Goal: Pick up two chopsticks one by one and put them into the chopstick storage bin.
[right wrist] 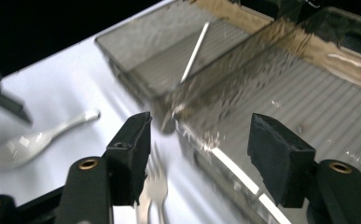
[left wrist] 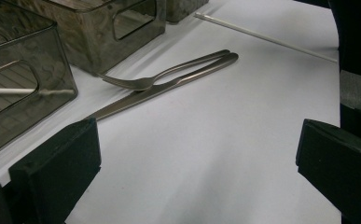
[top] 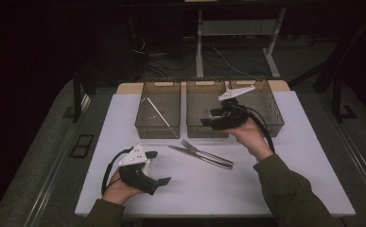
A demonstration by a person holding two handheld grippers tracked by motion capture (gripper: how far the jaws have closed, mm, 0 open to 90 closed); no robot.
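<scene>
Item 1: fork, plain metal, lying flat on the white table just in front of the 3 smoked-plastic bins, tines toward the bins. Item 2: table knife, same finish, touching the fork along its handle, blade pointing left.

Handling, by judgement: both pieces are stiff, fairly light, smooth and likely slippery; they lie low on the surface, so a pinch across the narrow handle near mid-length, taking 1 piece at a time, looks safest. Not fragile.

Related stock: 1 pale stick lies diagonally in the left bin; 1 white spoon rests on the table.

Right gripper: held above the front edge of the middle bin, pointing left and slightly down, forearm reaching in from the lower right; jaws spread, nothing between them.

Left gripper: low at the near left of the table, aimed toward the cutlery; jaws wide apart, empty.
</scene>
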